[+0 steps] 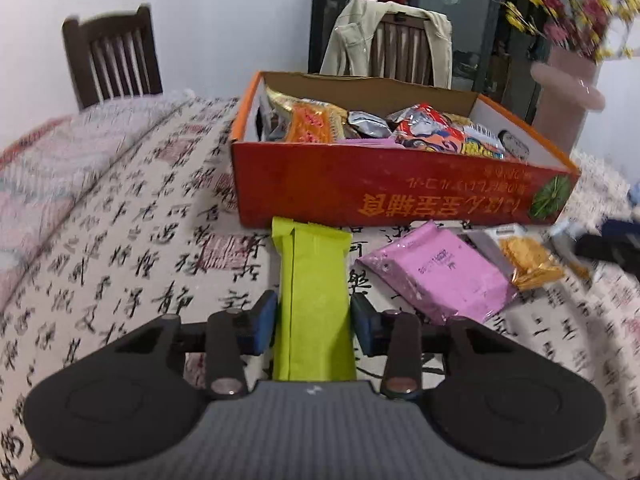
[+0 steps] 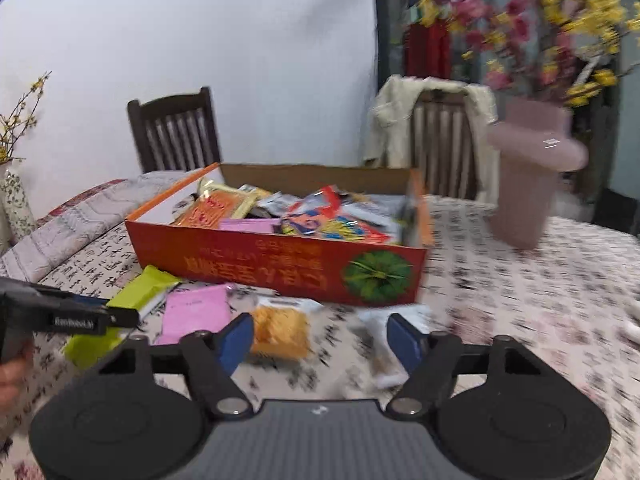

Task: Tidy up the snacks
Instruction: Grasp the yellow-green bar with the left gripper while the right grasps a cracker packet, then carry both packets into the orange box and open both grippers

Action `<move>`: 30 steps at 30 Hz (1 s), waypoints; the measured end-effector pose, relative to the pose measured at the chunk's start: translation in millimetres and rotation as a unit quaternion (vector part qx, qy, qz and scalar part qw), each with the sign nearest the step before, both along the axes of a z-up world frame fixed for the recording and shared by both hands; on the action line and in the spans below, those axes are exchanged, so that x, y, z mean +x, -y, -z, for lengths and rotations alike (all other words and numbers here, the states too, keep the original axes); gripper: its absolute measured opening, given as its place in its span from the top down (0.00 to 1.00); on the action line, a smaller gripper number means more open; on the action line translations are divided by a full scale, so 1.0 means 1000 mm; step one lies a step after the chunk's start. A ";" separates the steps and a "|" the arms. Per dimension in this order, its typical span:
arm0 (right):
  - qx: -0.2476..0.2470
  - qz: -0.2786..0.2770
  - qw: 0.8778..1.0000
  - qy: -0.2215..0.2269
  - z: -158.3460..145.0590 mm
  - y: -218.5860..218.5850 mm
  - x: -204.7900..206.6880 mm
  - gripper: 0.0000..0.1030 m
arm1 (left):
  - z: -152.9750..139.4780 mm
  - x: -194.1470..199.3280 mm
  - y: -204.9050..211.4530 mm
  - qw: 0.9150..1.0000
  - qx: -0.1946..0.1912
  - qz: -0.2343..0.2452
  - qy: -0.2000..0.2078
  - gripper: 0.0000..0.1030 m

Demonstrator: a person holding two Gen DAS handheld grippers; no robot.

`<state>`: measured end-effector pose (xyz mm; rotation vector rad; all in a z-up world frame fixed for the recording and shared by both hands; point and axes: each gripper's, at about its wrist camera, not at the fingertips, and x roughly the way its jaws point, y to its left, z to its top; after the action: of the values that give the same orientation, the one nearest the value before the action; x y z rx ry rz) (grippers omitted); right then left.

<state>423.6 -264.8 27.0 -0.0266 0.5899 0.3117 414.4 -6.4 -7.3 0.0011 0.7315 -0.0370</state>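
While upside-down gold print marks the red box (image 1: 400, 196), "EasyRobot.AI"-like lettering stays unreadable.

The left gripper (image 1: 314, 322) has a grey ribbed body with a small pale mark at its front edge, flanked by 2 round black housings, each with a faint circular recess. 2 black link arms run forward from silver pivot pins to black carriers, and these bear 2 blue pads (image 1: 264, 322). The right gripper (image 2: 320, 340) is built the same: grey ribbed centre, 2 black discs, silver pins, black links with triangular cut-outs, blue fingers (image 2: 236, 340). In the right wrist view the left tool shows side-on, black with small white lettering, held in a hand (image 2: 14, 368).
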 end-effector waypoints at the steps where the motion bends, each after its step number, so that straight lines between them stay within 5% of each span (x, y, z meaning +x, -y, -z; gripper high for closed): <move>1: 0.003 -0.006 1.000 -0.007 0.003 -0.005 0.012 0.36 | 0.001 -0.002 0.004 1.000 0.015 0.005 0.006 0.62; 8: -0.002 -0.033 0.998 -0.047 0.030 -0.043 0.063 0.43 | 0.000 -0.003 -0.001 1.000 0.008 0.006 0.004 0.65; 12: -0.002 -0.023 0.998 -0.059 0.042 -0.049 0.065 0.57 | -0.002 -0.004 -0.001 1.000 0.011 0.001 -0.001 0.66; 16: 0.003 -0.018 0.998 -0.059 0.043 -0.040 0.053 0.61 | -0.010 -0.019 0.000 1.000 0.004 0.013 -0.005 0.67; 24: -0.020 -0.009 0.999 -0.042 0.038 -0.012 -0.040 0.61 | -0.019 -0.092 0.001 0.998 -0.040 0.035 -0.033 0.67; 30: -0.015 -0.002 0.999 -0.037 0.039 -0.002 -0.133 0.61 | -0.031 -0.139 0.009 0.998 -0.030 0.043 -0.024 0.67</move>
<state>290.6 -262.3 -11.9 -0.0454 0.6678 0.3090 275.7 -15.8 23.9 -0.0250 0.7772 -0.1422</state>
